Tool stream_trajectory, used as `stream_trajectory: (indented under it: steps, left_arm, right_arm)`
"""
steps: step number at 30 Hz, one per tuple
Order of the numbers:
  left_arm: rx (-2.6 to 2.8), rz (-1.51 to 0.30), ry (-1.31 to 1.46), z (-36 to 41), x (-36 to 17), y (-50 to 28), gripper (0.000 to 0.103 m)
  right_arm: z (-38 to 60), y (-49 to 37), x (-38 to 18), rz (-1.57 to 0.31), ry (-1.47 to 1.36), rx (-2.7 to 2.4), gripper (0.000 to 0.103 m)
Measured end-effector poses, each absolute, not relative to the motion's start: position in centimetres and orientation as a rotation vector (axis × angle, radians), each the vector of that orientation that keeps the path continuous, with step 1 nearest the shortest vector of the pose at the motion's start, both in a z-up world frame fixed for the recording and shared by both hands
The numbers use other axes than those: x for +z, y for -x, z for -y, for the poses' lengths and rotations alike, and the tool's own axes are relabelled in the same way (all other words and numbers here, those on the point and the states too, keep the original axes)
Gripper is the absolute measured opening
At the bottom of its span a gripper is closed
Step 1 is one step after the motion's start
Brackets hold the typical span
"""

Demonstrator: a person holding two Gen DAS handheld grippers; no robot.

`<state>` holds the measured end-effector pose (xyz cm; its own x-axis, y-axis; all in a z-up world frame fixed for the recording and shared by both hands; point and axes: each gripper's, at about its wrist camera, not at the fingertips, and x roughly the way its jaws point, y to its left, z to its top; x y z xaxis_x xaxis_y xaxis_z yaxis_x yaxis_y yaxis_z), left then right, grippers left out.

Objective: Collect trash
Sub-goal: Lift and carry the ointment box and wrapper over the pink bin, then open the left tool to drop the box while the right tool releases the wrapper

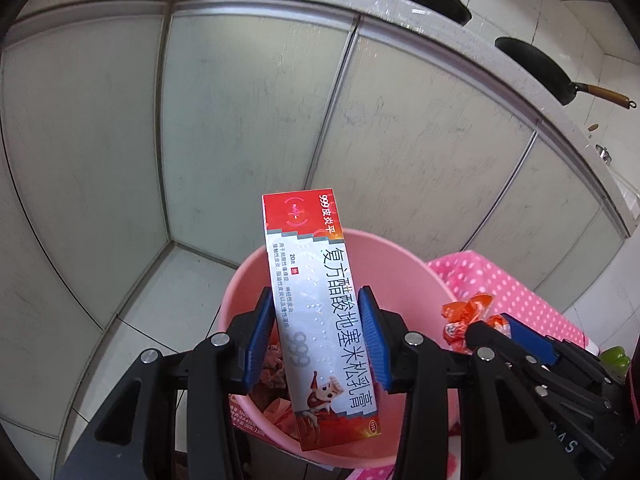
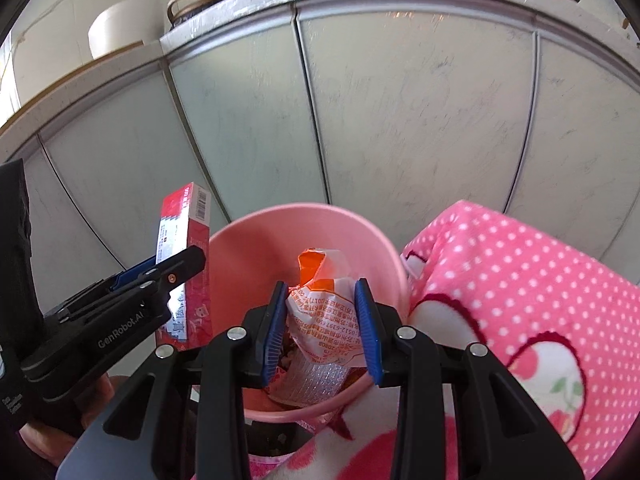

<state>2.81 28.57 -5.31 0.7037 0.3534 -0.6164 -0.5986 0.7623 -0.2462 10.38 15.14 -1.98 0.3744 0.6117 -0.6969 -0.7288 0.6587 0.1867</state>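
Left gripper (image 1: 318,340) fingers clamping red-white ointment box (image 1: 316,312), holding it upright over pink bin (image 1: 400,264). Right gripper (image 2: 320,328) fingers pinching crumpled orange-white wrapper (image 2: 324,300) above same bin. Pink polka-dot cloth (image 2: 520,280) lying just beside bin.

Box (image 1: 320,320) & tongs hide most of bin (image 1: 400,264) contents.

Pale tiled floor (image 1: 132,312) carries pink bin (image 2: 376,240), w/ pink polka-dot blanket (image 2: 520,280) just right of it.
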Motion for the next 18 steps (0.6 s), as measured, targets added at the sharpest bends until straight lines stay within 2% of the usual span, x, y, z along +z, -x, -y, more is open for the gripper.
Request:
stream_trajectory:
  steps: [12,18]
  left_arm:
    - [0.533,-0.673,0.450,-29.8,-8.5,-5.3,0.043]
    - [0.529,-0.701,0.451,-30.0,-9.2,-5.8,0.046]
  right_arm:
    - [-17.5,-11.9,-5.4,-0.898,0.206,0.867,0.036]
    - [-18.2,-12.7,-6.4,-0.930,0.214,0.869,0.038]
